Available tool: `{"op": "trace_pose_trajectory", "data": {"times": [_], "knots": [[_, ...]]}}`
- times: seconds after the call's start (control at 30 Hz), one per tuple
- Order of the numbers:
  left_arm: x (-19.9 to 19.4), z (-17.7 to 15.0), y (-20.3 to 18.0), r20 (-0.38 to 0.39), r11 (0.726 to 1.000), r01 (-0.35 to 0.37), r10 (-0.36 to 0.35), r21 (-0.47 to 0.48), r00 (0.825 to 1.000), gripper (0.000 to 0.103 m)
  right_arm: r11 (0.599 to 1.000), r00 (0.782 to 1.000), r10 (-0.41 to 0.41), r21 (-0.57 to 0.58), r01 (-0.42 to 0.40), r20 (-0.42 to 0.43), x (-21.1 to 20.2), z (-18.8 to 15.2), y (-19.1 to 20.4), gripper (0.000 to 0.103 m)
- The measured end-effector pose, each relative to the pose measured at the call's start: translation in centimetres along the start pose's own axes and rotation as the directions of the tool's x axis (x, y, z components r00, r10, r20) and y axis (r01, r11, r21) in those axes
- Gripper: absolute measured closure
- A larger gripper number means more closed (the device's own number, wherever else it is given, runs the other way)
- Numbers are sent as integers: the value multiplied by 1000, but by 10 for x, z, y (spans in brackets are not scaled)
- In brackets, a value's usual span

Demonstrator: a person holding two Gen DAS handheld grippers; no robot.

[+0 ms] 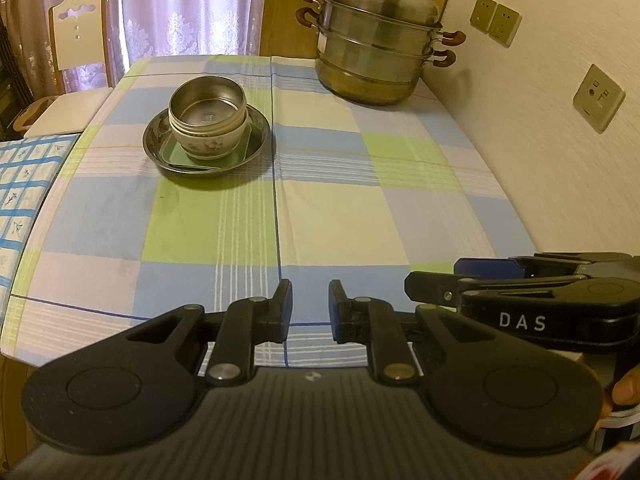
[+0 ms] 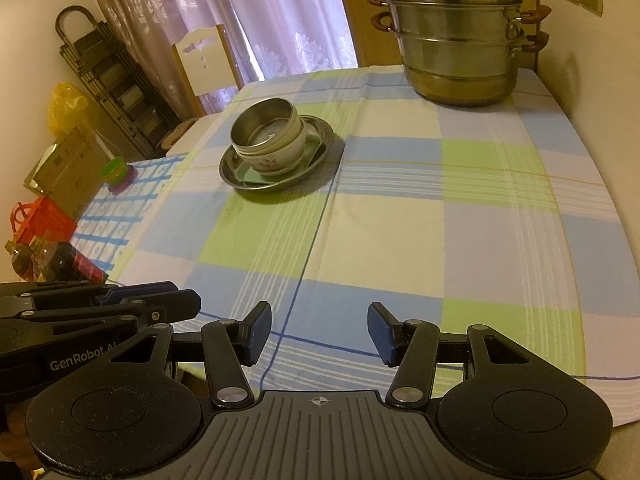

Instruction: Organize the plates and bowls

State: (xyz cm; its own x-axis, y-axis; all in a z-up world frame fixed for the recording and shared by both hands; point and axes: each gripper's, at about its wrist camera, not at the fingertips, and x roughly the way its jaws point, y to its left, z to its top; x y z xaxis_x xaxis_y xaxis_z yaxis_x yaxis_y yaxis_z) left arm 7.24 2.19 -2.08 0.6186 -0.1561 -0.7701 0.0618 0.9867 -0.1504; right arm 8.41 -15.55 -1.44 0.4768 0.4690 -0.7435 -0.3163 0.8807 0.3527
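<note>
Stack sits mid-surface (image 1: pixel 340 208), well short of the steamer pot (image 1: pixel 376 40) and off to its left. Round steel plate (image 1: pixel 256 140) at the bottom, green flat piece on it, then a floral ceramic bowl (image 1: pixel 208 146) with a steel bowl (image 1: pixel 208 104) nested inside.

Left tongs (image 1: pixel 310 312): narrow gap, nothing between. Right tongs (image 2: pixel 320 334): wider apart, also empty. Both far from the stack, near the surface's front edge.

Handling, as judged: steel is light, stiff and slick; the ceramic is heavier and chips easily. Pinch the rim wall, not the curved side.
</note>
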Motion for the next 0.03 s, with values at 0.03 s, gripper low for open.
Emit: {"op": "trace_pose_trajectory", "data": {"times": [0.03], "knots": [[1, 1, 2, -3, 1000, 0, 0, -3, 1000, 87, 1000, 1000, 0, 0, 0, 0, 0, 0, 0, 49]]}}
